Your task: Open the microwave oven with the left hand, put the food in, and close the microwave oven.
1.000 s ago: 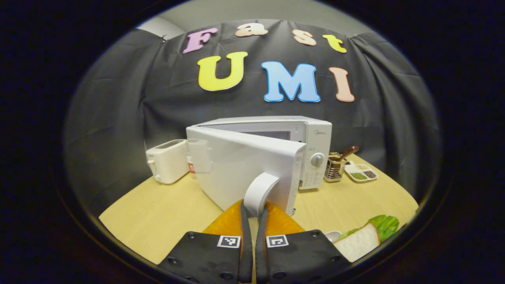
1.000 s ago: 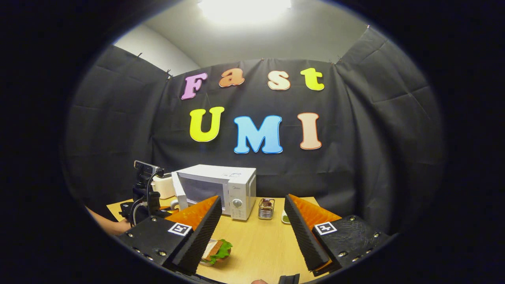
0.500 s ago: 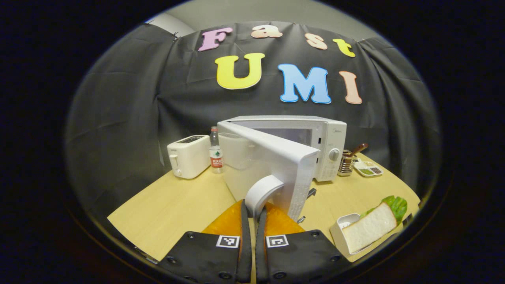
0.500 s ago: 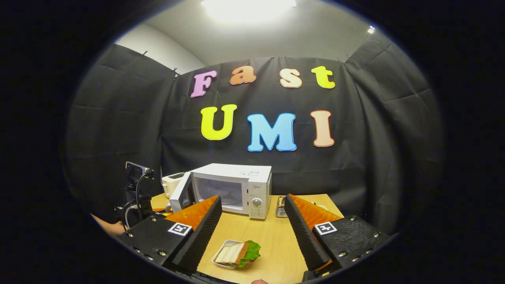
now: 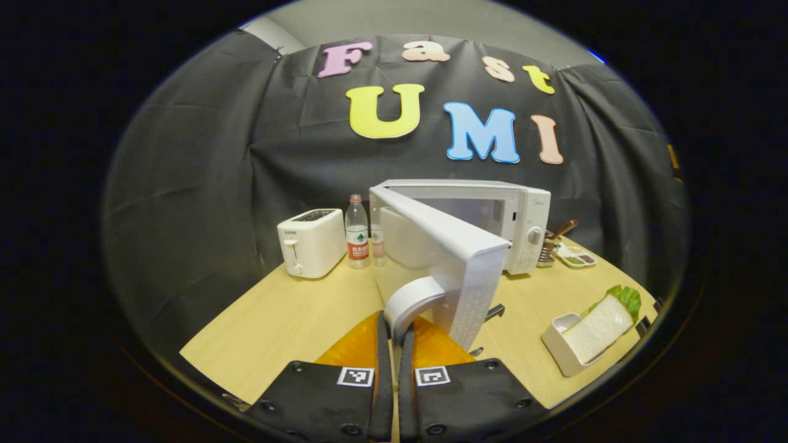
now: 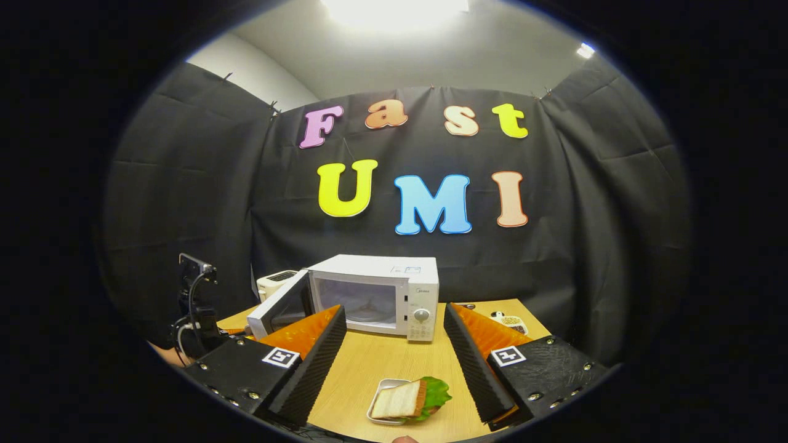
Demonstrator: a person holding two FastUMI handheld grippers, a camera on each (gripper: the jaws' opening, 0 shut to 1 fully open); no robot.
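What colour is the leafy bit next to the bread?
Green. The lettuce shows best in the right gripper view, beside the bread.

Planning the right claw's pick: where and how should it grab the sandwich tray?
Grip the white tray by its long rims, coming down from above. The sandwich lies flat and soft inside, so the stiff rim likely holds better. The right claw is open above it.
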